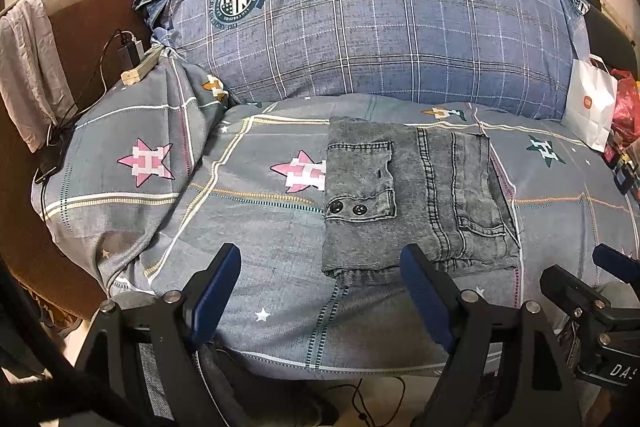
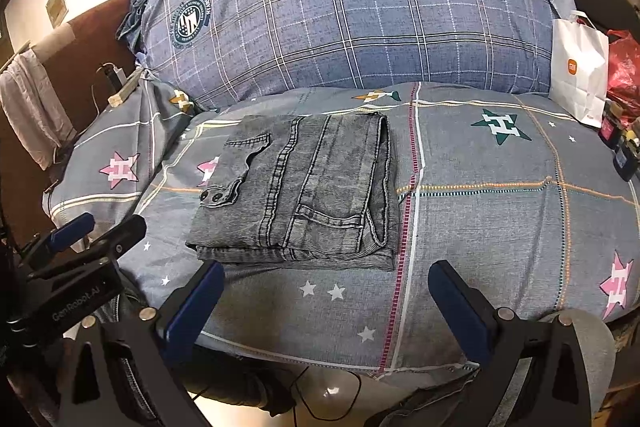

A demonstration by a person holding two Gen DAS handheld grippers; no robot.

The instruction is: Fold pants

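Grey denim pants point(image 1: 408, 195) lie folded into a compact rectangle on the grey star-patterned bedspread point(image 1: 248, 227); they also show in the right wrist view point(image 2: 304, 191). My left gripper point(image 1: 320, 275) is open and empty, just in front of the pants' near edge. My right gripper point(image 2: 328, 291) is open and empty, a little in front of the pants. The right gripper's fingertips point(image 1: 616, 263) show at the right edge of the left wrist view. The left gripper's fingertips point(image 2: 76, 231) show at the left of the right wrist view.
A large blue plaid pillow point(image 1: 360, 19) lies behind the pants. A white paper bag point(image 2: 580, 67) and a red bag point(image 2: 624, 67) stand at the right. A power strip with chargers point(image 1: 138, 65) sits at the left, by a brown headboard point(image 1: 92, 39). The bed edge is near me.
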